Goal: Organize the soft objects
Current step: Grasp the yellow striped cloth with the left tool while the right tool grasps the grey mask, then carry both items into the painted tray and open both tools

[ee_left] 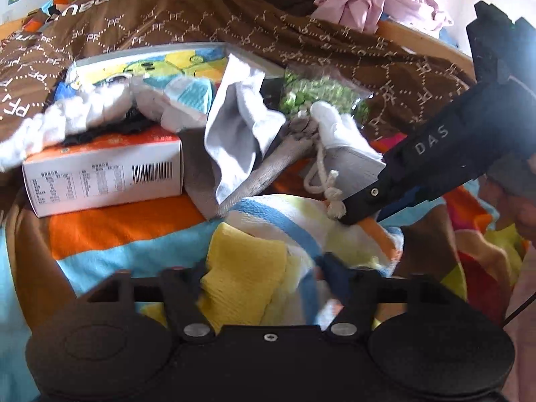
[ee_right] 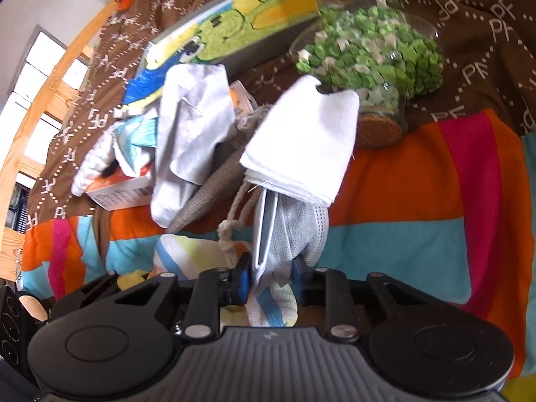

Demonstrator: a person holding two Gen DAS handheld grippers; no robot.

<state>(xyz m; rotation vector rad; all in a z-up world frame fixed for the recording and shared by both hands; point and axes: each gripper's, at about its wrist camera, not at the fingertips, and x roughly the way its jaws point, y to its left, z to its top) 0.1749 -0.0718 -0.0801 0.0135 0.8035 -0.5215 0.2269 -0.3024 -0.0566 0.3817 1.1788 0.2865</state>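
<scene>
On the bed, over a striped orange, blue and pink blanket (ee_right: 418, 194), the right claw (ee_right: 271, 283) is clenched on the lower end of a white-and-grey perforated fabric pouch (ee_right: 288, 234); its blue pads (ee_right: 243, 281) press the cloth from both sides. Pouch long axis runs straight away from the claw, its folded white upper end (ee_right: 301, 144) pointing toward a clear jar of green paper stars (ee_right: 372, 53) with a cork stopper. A knotted cream cord (ee_right: 231, 224) hangs beside the pouch.

Left claw (ee_left: 264, 268): a yellow, white and blue striped soft towel (ee_left: 254, 261) sits between the fingers. Contact of the pads with it cannot be told; the near part is blurred. The right claw enters that view from the right (ee_left: 355, 217), tip at the cord knot.

Left of the pouch: crumpled pale grey cloth (ee_right: 191, 140), a white and orange carton with barcode (ee_left: 104, 171), white knitted items (ee_left: 83, 114). Brown patterned blanket (ee_left: 234, 23) bounds the far side; a wooden bed rail (ee_right: 43, 107) bounds the left. Open blanket lies right of the pouch. Claw bodies hide the lower edge of both views.
</scene>
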